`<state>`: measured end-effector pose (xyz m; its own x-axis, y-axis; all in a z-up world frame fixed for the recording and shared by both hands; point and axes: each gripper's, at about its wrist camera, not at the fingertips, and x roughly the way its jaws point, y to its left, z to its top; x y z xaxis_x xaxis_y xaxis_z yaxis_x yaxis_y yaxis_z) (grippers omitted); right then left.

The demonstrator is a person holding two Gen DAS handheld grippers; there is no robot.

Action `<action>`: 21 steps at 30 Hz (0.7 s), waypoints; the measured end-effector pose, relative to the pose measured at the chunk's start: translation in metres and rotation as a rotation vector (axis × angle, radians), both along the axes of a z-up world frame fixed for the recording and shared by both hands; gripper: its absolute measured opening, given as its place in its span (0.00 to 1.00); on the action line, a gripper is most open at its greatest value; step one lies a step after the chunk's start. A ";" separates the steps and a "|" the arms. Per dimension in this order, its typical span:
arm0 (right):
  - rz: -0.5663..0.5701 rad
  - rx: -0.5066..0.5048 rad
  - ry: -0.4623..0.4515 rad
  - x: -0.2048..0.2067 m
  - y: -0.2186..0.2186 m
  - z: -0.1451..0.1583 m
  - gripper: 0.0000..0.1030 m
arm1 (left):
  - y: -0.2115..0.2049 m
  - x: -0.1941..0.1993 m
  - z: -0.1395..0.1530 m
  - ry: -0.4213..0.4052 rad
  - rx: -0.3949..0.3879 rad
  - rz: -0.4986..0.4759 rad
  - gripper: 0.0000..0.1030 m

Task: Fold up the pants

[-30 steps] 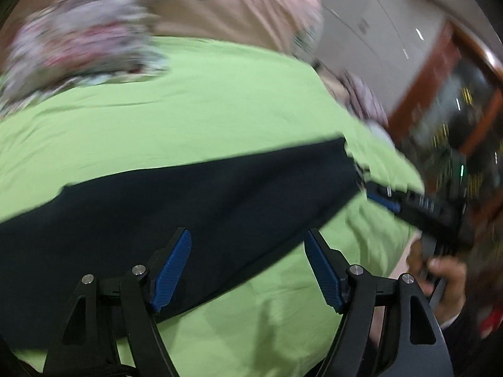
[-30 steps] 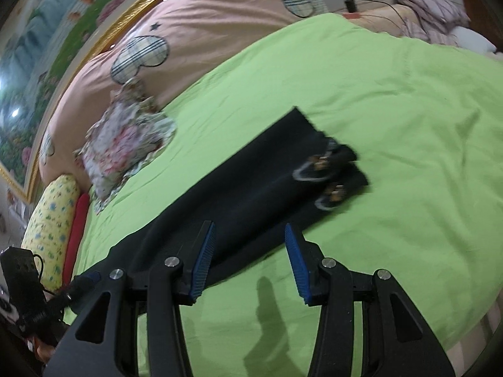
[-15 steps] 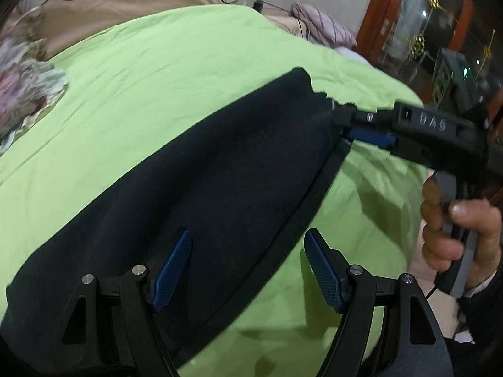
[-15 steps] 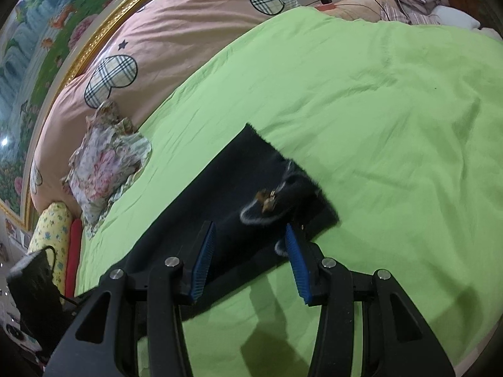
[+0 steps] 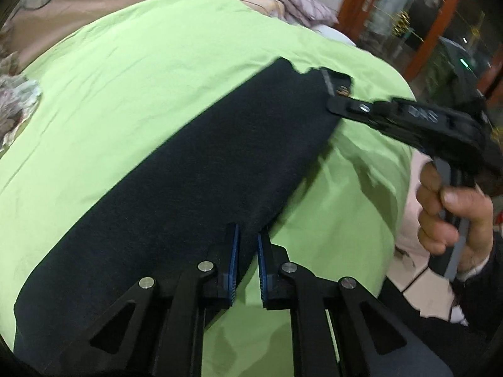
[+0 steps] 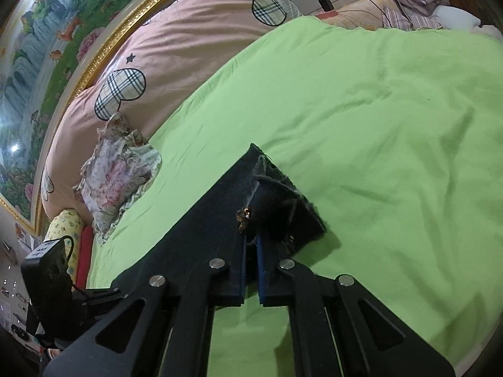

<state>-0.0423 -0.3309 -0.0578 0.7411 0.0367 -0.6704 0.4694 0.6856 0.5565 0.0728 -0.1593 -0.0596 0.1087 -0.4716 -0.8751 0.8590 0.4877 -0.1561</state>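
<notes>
Left gripper (image 5: 248, 245) is clamped on the near long edge of the pants (image 5: 188, 188); right gripper (image 6: 250, 245) is clamped on their end. The pants lie stretched across the green bedsheet (image 6: 377, 125). Only the left view shows the hand (image 5: 452, 216) squeezing the right gripper's handle; only the right view shows the painting (image 6: 63, 37).
</notes>
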 end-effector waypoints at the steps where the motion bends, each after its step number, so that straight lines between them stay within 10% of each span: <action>1: 0.008 0.008 0.020 0.001 -0.002 -0.006 0.06 | -0.001 -0.003 -0.002 -0.022 0.010 -0.008 0.10; 10: -0.049 0.021 0.002 -0.014 -0.013 -0.003 0.39 | -0.009 0.018 0.018 -0.019 0.008 0.013 0.28; 12: -0.060 0.030 -0.008 -0.020 -0.018 -0.002 0.39 | -0.012 0.028 0.028 -0.018 -0.034 0.031 0.46; 21: -0.064 0.162 -0.025 -0.028 -0.029 -0.024 0.40 | -0.076 0.054 0.039 0.025 -0.055 -0.010 0.60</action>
